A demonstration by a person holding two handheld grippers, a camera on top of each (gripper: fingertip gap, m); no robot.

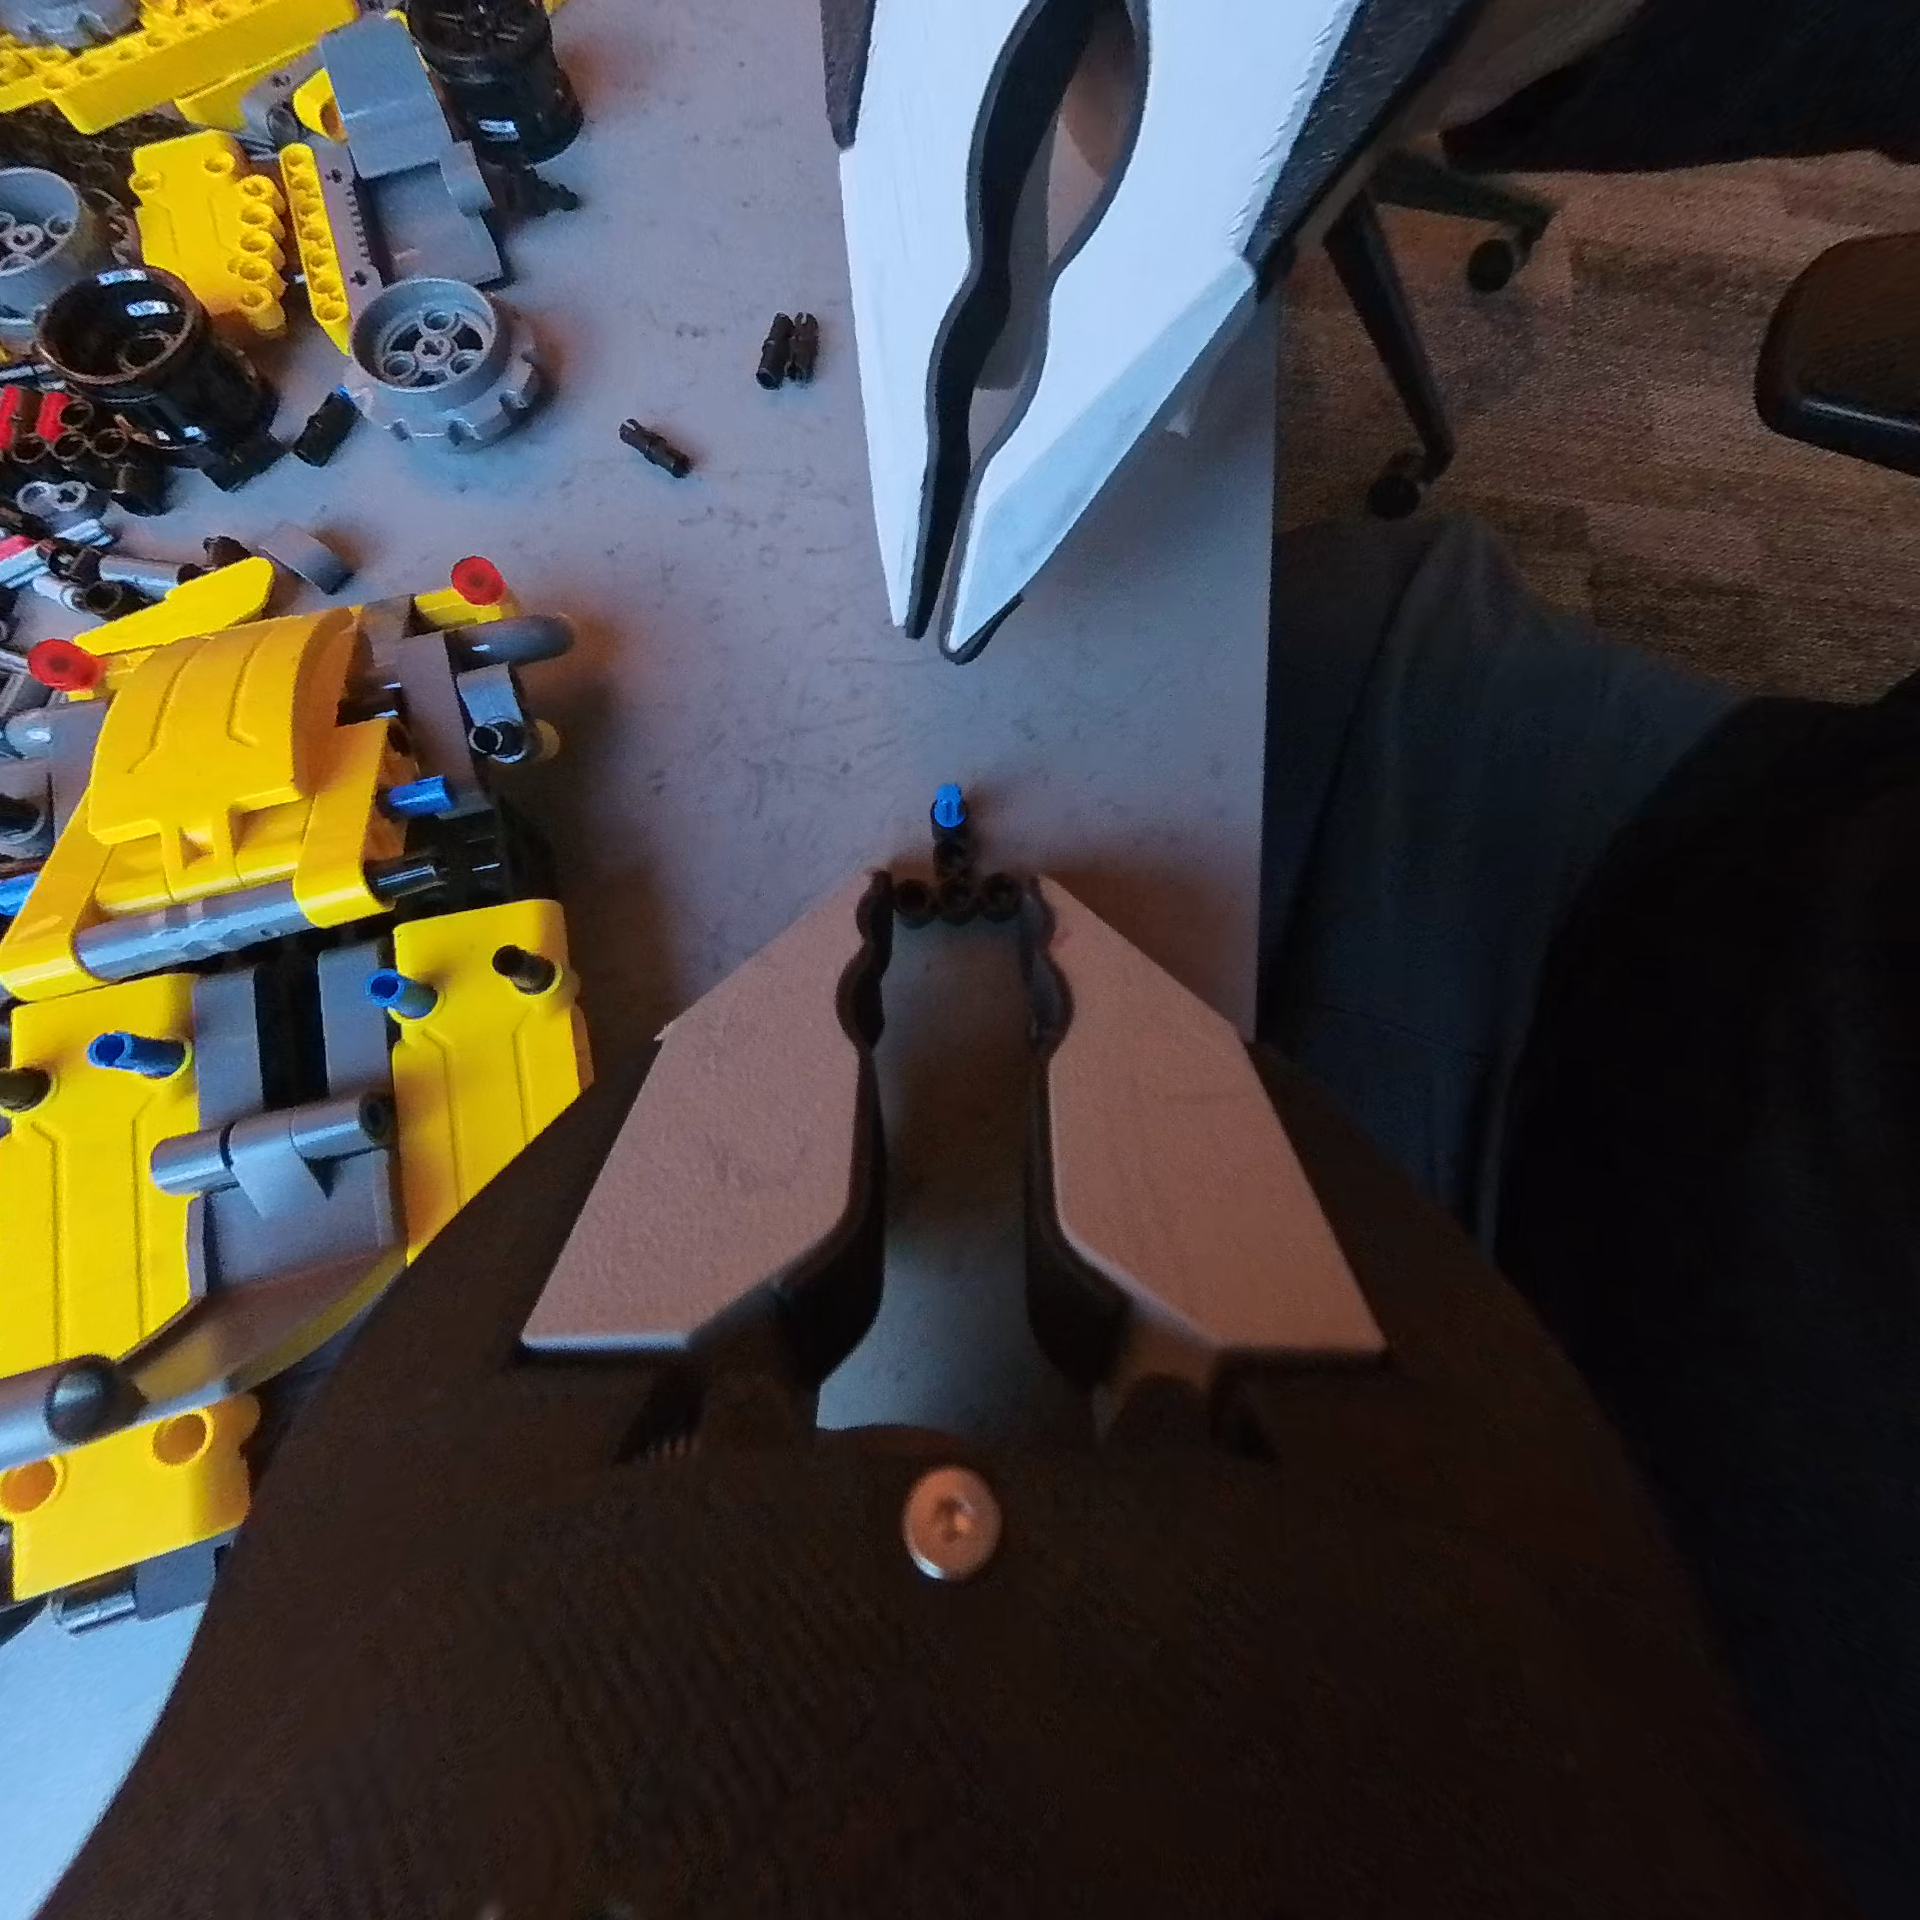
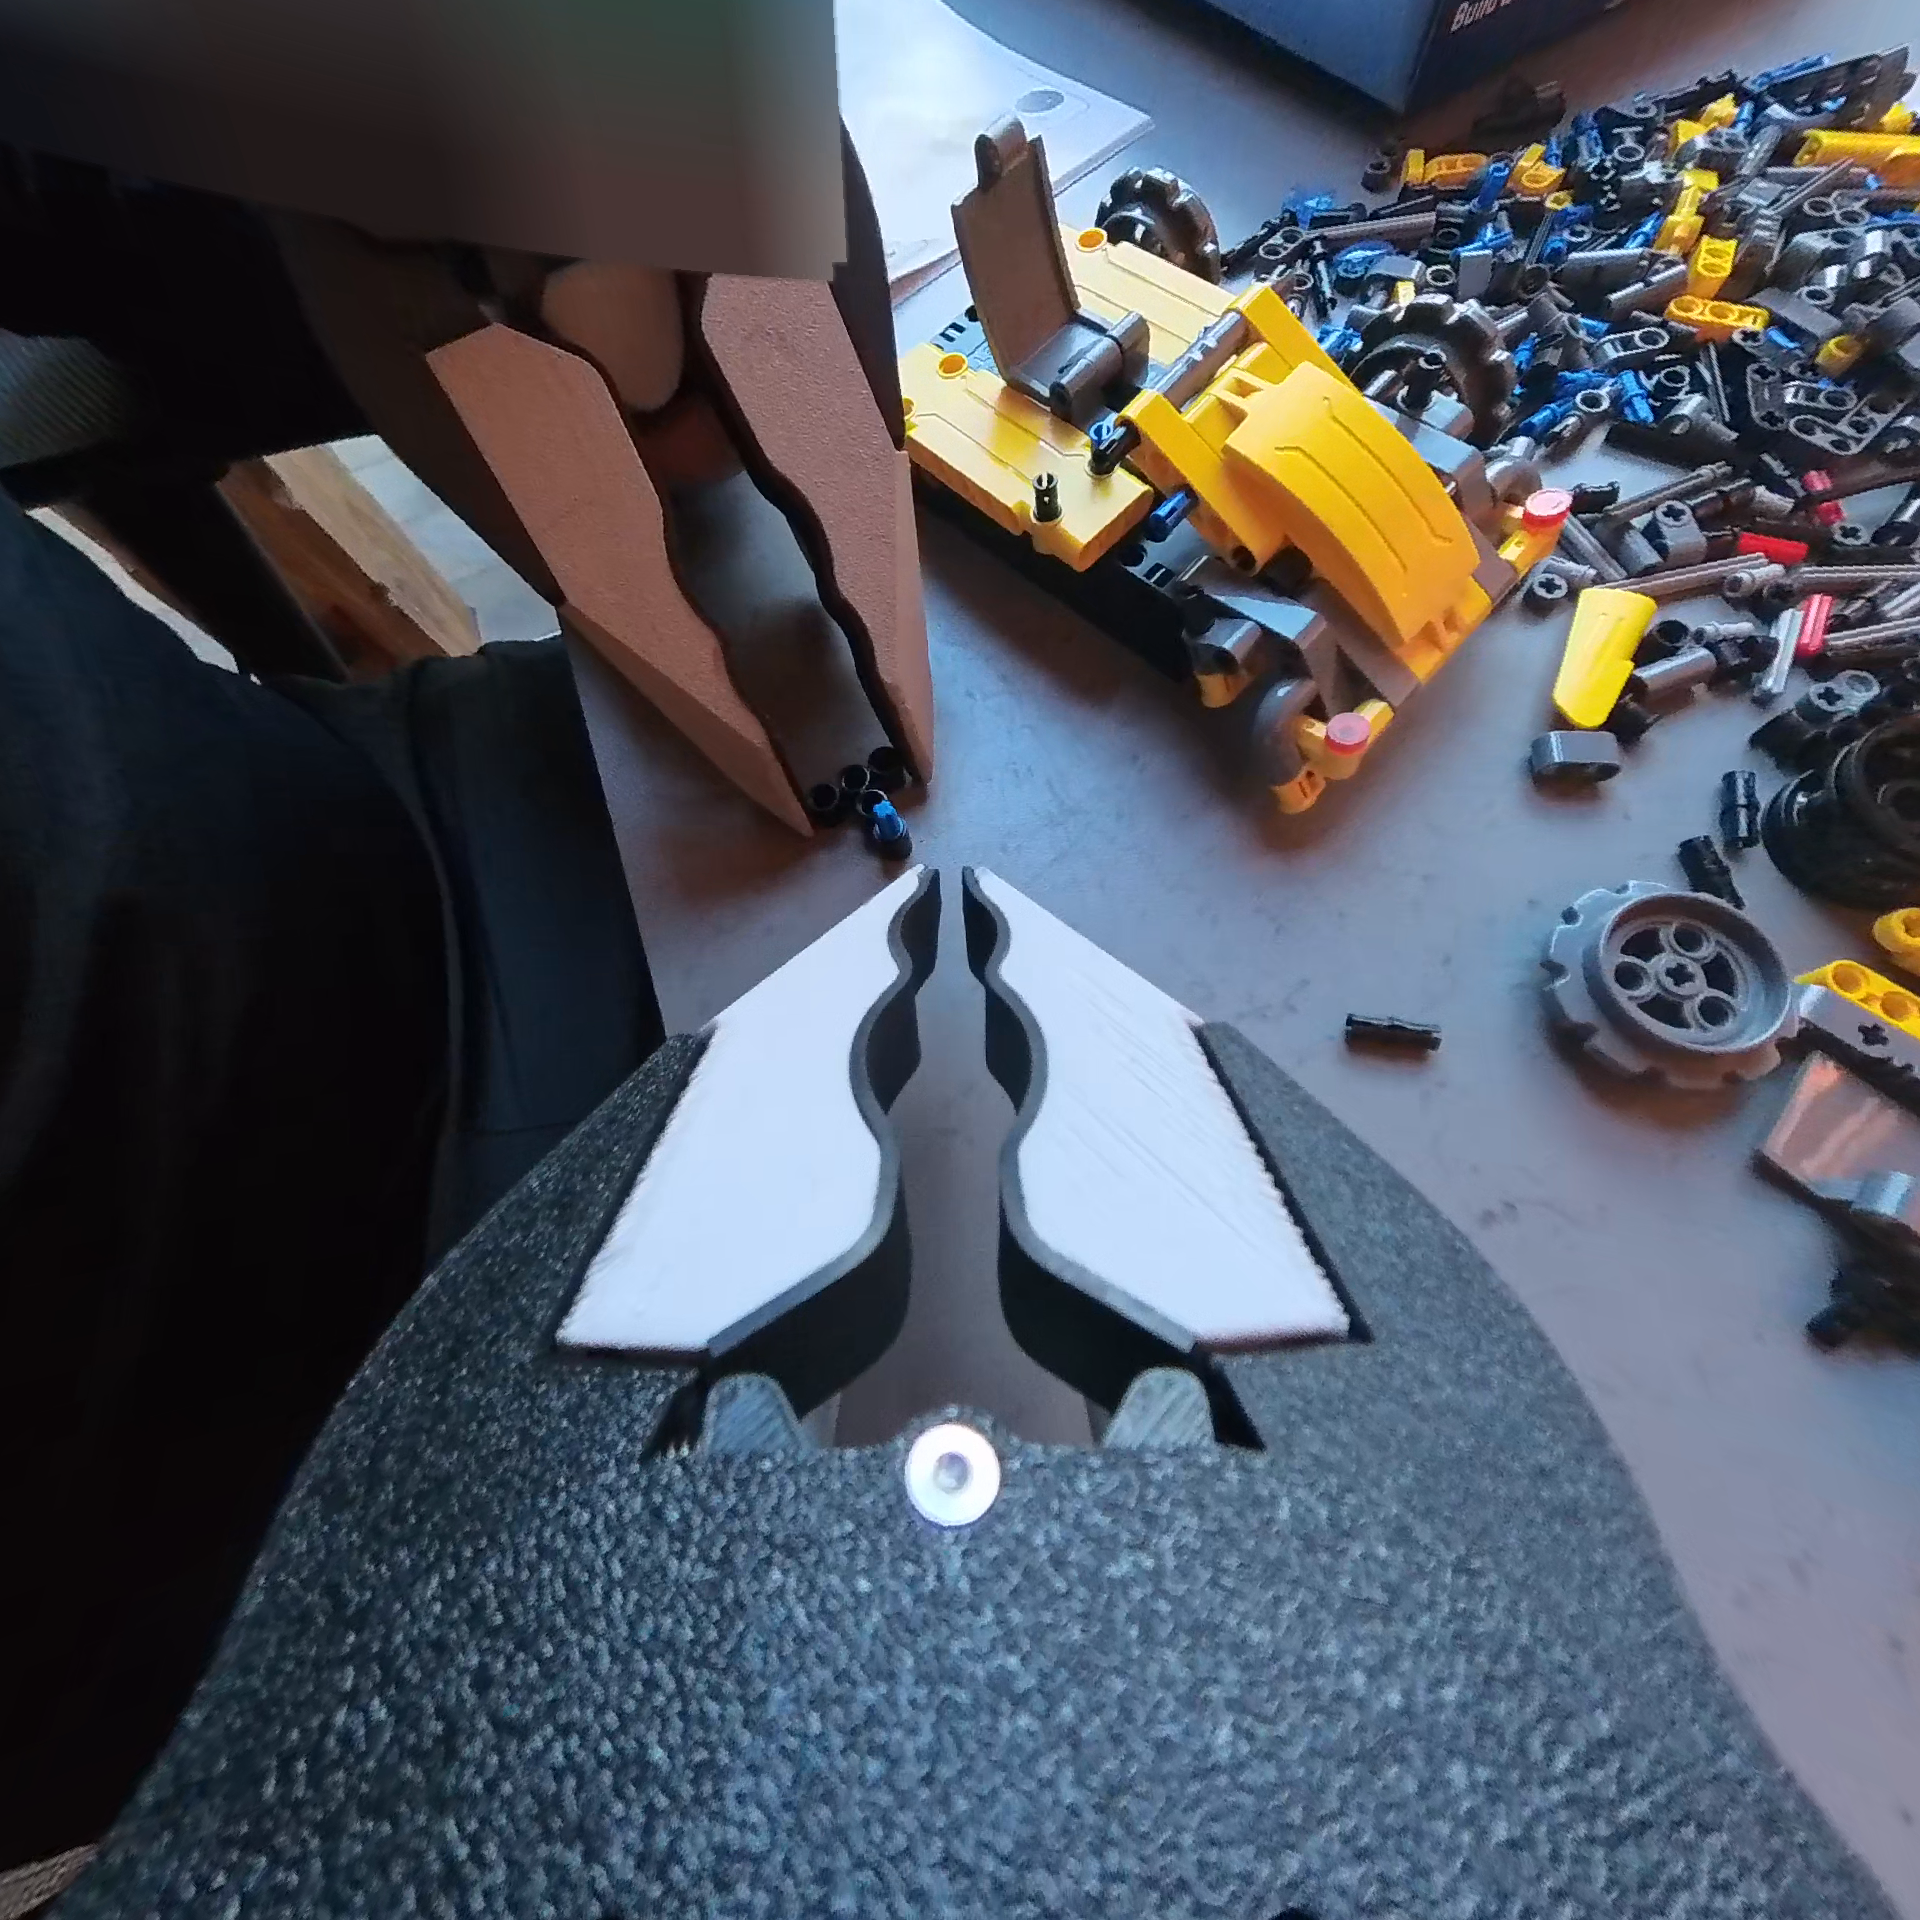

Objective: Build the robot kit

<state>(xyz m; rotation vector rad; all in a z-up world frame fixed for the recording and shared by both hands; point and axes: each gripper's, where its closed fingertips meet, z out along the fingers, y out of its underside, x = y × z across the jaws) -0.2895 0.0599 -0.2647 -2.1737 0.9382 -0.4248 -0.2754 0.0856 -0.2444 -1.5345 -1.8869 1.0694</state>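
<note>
- The left gripper (image 1: pixel 954 899), with tan fingers, points down toward the grey table (image 1: pixel 748 644) near its edge; in the right wrist view it comes in from the upper left, tilted, tips low over the surface.
- Its jaws are partly closed and clamp a small black connector piece (image 1: pixel 956 896) crosswise at the fingertips; a blue pin (image 1: pixel 948 805) sticks out of that piece, beyond the tips.
- The right gripper (image 2: pixel 943 878), with white fingers, faces the left one, tip toward tip, the blue pin lying between them and close to its tips.
- Its jaws are nearly closed, only a thin slit between the tips, and nothing sits in them.
- The left wrist view shows the table edge, with carpeted floor and a wheeled chair base (image 1: pixel 1403 312) beyond it.
- That view also shows a yellow and grey brick vehicle (image 1: pixel 260 935) to the left of the grippers.
- Loose black pins (image 1: pixel 655 447) lie farther up the table.
- The right wrist view alone shows a large heap of loose parts (image 2: pixel 1662 260) behind the vehicle.
- It also shows a grey wheel hub (image 2: pixel 1662 977), a dark box corner (image 2: pixel 1455 42) and a dark sleeve (image 2: pixel 260 935).
</note>
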